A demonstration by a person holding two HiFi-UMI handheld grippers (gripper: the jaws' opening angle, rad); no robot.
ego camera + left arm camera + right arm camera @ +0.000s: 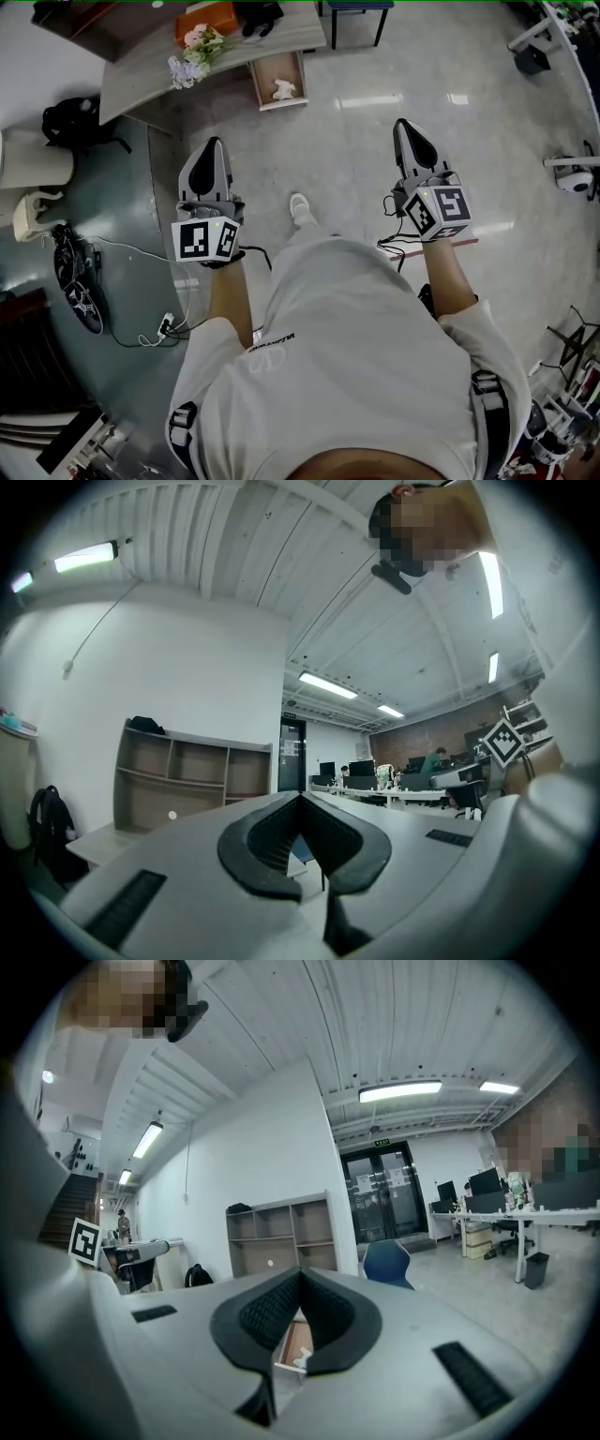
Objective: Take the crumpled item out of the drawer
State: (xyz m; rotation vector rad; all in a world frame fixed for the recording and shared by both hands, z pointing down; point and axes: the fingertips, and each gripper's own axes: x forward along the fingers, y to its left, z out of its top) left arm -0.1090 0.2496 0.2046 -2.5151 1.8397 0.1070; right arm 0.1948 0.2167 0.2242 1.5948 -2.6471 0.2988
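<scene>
A: Head view puts the crumpled item (283,90) in the open drawer (274,70), well ahead of me. How will it handle?

B: Light, soft, crushable, I'd judge; pinch a raised fold. My left gripper (214,142) and right gripper (403,124) are both pressed together, empty.

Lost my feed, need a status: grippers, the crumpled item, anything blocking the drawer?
Left gripper and right gripper: jaws shut, both empty. Crumpled item lying in open drawer, ahead, untouched. Only floor between.
</scene>
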